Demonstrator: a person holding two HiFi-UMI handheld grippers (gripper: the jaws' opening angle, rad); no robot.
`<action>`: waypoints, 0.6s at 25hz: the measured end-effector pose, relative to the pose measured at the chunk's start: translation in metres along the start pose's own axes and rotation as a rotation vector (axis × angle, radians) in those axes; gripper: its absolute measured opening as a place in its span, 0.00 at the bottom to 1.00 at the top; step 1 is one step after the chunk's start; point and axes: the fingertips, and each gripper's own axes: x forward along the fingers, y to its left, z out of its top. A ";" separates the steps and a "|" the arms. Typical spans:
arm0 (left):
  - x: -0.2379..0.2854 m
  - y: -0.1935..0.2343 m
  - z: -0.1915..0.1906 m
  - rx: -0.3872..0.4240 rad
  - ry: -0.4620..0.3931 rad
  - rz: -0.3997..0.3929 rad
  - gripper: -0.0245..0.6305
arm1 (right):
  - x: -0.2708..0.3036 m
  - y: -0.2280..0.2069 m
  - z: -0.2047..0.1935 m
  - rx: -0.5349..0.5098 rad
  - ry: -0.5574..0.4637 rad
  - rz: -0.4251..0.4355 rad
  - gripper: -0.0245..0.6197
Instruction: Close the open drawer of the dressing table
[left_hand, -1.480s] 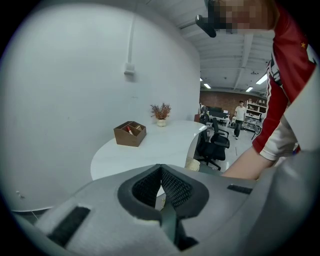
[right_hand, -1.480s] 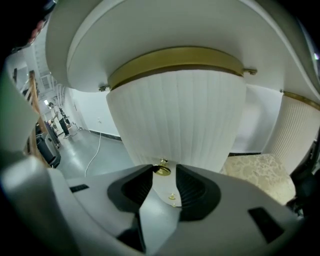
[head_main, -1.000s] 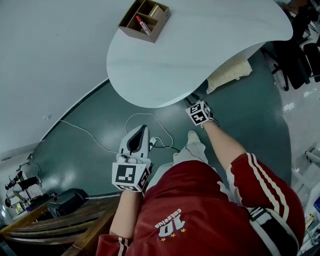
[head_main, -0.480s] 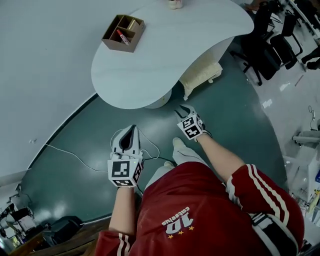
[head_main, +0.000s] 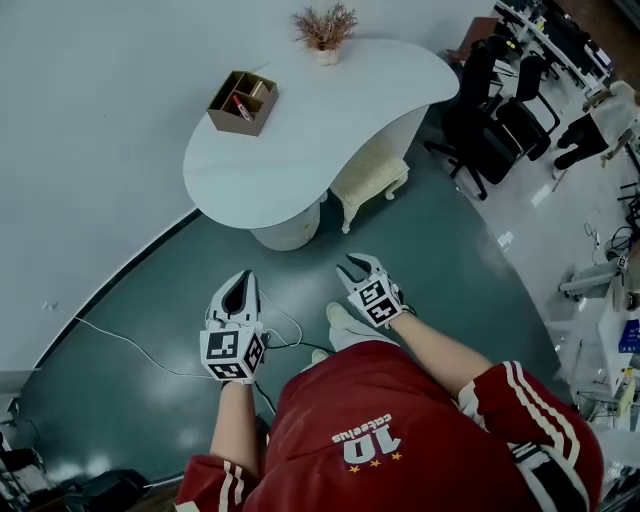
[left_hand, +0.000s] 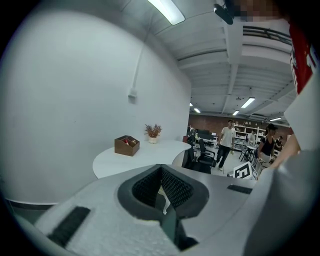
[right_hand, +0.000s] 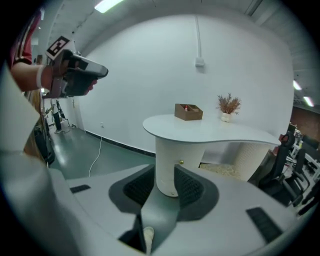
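The white dressing table (head_main: 330, 110) stands against the wall, its round pedestal (head_main: 285, 232) facing me. In the right gripper view the pedestal (right_hand: 167, 160) carries a small brass knob (right_hand: 181, 162) and its front looks flush. Both grippers hang in the air over the green floor, well short of the table. My left gripper (head_main: 243, 280) is shut and holds nothing; its pads (left_hand: 172, 187) meet at the tip. My right gripper (head_main: 361, 264) is open, its jaws have just been closing, and nothing is between them.
A brown organizer box (head_main: 243, 102) and a dried plant (head_main: 325, 28) sit on the tabletop. A cream stool (head_main: 370, 180) stands under the table's right side. Black office chairs (head_main: 490, 110) are to the right. A white cable (head_main: 130, 345) lies on the floor.
Both grippers have pulled back from the table and risen. The right one was close under the table's edge and is now well clear. The whole table has come into view.
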 end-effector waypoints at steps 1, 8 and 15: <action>-0.008 -0.001 0.002 0.005 -0.007 -0.004 0.04 | -0.011 0.006 0.005 0.012 -0.014 -0.005 0.22; -0.051 -0.008 0.023 0.057 -0.065 -0.031 0.04 | -0.076 0.015 0.061 0.043 -0.152 -0.078 0.22; -0.086 -0.017 0.068 0.110 -0.153 -0.063 0.04 | -0.147 -0.003 0.127 0.102 -0.274 -0.176 0.22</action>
